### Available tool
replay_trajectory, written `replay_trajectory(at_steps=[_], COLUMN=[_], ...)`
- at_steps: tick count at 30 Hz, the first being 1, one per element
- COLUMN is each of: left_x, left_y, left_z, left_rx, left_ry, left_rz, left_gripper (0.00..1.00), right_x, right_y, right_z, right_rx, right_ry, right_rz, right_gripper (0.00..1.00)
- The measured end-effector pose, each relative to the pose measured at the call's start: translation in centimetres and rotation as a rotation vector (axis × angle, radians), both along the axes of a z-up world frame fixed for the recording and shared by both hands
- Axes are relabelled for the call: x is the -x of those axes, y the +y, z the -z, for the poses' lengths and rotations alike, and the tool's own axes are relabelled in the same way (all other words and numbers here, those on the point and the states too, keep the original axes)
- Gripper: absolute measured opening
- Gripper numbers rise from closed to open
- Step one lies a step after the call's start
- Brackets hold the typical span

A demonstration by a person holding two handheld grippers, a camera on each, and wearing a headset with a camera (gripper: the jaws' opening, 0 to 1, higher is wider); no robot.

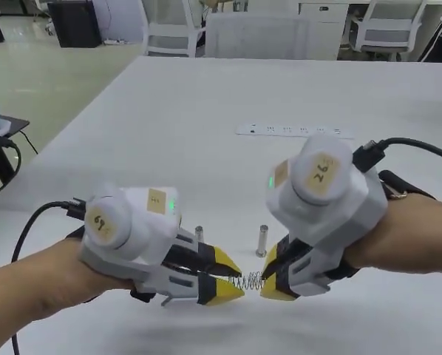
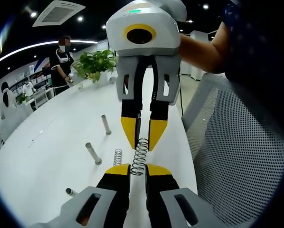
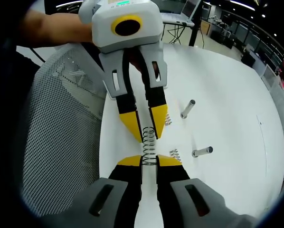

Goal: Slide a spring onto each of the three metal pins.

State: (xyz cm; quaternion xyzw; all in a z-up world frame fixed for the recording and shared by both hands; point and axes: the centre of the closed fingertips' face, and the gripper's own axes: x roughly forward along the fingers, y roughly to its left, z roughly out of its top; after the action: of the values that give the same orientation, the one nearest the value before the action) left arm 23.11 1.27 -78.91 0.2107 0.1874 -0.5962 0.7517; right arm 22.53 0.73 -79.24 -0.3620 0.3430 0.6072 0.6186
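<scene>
Spring [image 1: 250,281]: 1 pc, held horizontal just above tabletop [image 1: 243,96], nr its near edge, in front of pins [image 1: 263,240]. Left gripper [image 1: 222,285]: jaws nearly closed, pinching one end. Right gripper [image 1: 275,285]: same, other end. Prob. handover/regrip before threading. Loose spring [image 2: 117,156] lies nr pins.

White table [image 1: 206,111]: power strip [image 1: 293,131] lies flat, mid-surface. White chairs [image 1: 173,29] beyond far edge. Potted plant [image 2: 97,64] at table end, person [image 2: 62,61] standing beside it. Mesh chair back [image 3: 61,118] beside table.
</scene>
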Motion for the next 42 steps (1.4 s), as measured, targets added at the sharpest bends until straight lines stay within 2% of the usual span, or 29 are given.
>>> replay_trajectory(at_steps=[1,8,15,31,35,42], left_x=[0.1,0.0,0.0,0.0,-0.1,0.1], left_y=[0.1,0.1,0.1,0.2,0.2,0.0], left_z=[0.2,0.1,0.2,-0.2,-0.7,-0.9], left_rx=[-0.015,-0.006,0.001,0.028,0.055,0.070], left_ry=[-0.008,-0.008,-0.007,0.011,0.018,0.021], left_rz=[0.007,0.007,0.005,-0.006,-0.012,-0.008], left_gripper=[0.03,0.03,0.02,0.02,0.02,0.02], right_x=[0.0,0.1,0.0,-0.1,-0.1,-0.1], right_y=[0.0,0.2,0.6,0.3,0.2,0.4], right_z=[-0.1,-0.5,-1.6,-1.5,-1.2,-1.3], right_rx=[-0.002,-0.012,-0.050,-0.109,-0.111,-0.138], right_ry=[0.002,0.000,0.003,0.032,0.034,0.048], right_rz=[0.001,-0.001,0.009,0.039,0.044,0.052], right_gripper=[0.08,0.08,0.08,0.12,0.12,0.12])
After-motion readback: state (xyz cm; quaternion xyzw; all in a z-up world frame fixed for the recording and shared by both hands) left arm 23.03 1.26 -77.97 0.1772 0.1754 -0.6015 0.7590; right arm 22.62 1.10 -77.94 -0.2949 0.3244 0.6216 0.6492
